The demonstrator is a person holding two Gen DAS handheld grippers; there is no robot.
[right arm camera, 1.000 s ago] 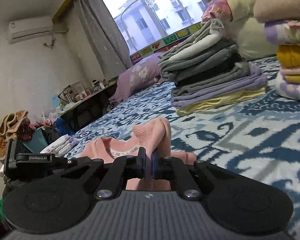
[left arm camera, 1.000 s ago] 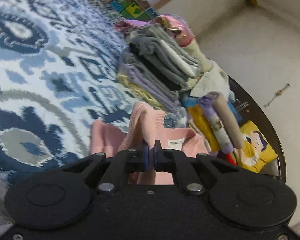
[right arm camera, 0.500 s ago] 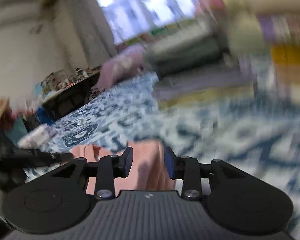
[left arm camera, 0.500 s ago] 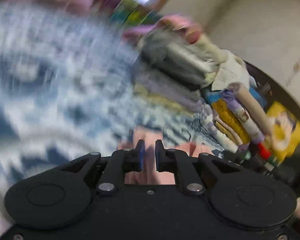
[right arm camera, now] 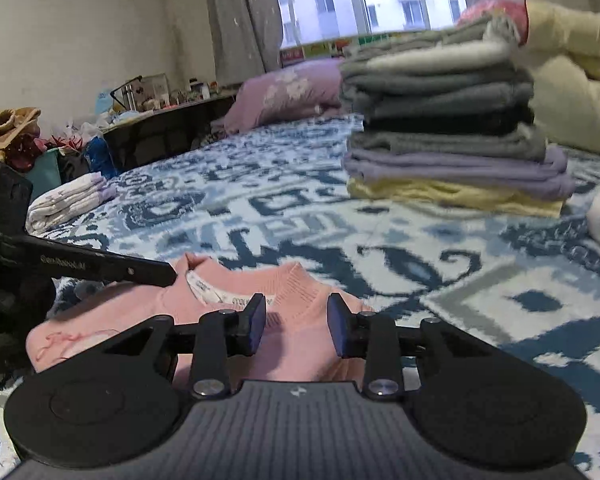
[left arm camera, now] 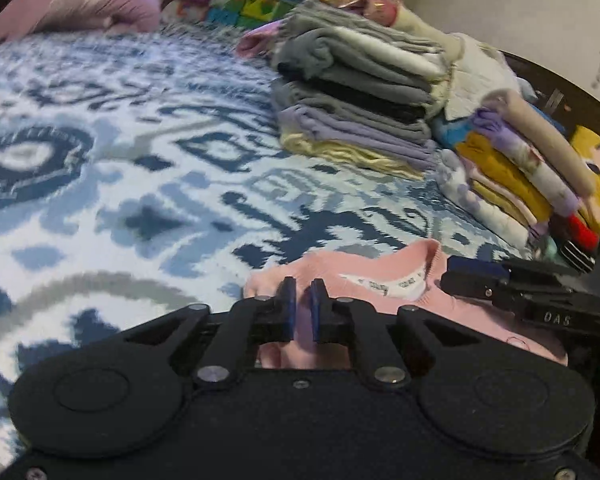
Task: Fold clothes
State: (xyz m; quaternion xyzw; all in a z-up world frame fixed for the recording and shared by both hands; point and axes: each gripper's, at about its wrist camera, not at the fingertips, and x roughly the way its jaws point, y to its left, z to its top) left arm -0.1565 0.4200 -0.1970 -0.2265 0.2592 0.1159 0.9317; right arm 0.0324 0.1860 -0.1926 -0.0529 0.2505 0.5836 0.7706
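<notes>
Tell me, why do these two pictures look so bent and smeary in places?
Left wrist view: the fisheye lens curves the patterned bedspread, and the purple pillow at the far edge is motion-smeared. Right wrist view: daylight from the window washes out the panes, the folded stack is slightly soft, while the pink sweater near the lens stays fairly sharp.

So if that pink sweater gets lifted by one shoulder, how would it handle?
The pink sweater would likely droop: it lies limp on the bedspread. Its ribbed knit probably grips well. It looks small, so probably light.
</notes>
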